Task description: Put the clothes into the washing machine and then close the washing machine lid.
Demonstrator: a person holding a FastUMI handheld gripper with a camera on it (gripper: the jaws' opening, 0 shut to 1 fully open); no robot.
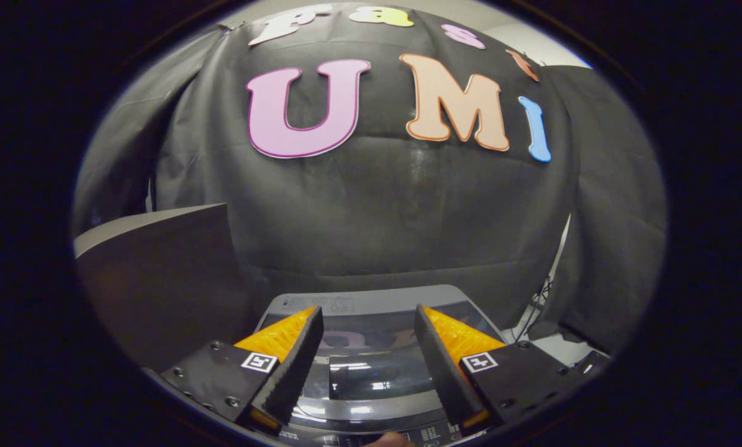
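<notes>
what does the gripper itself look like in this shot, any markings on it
The gripper has two wedge-shaped fingers that taper forward, their facing sides lined with ribbed foam-like pads and their outer faces finely ridged. Each finger sits on a flat dark base plate with visible screws and carries a small square black-and-white tag. The fingers stand apart above the washing machine lid.

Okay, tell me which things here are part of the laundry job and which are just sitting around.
Part of the job:
- washing machine, lid down, below and between the fingers
- gripper, open, holding nothing

Just around:
- grey board beside the machine
- black cloth wall behind it
- cables on the other side
</notes>
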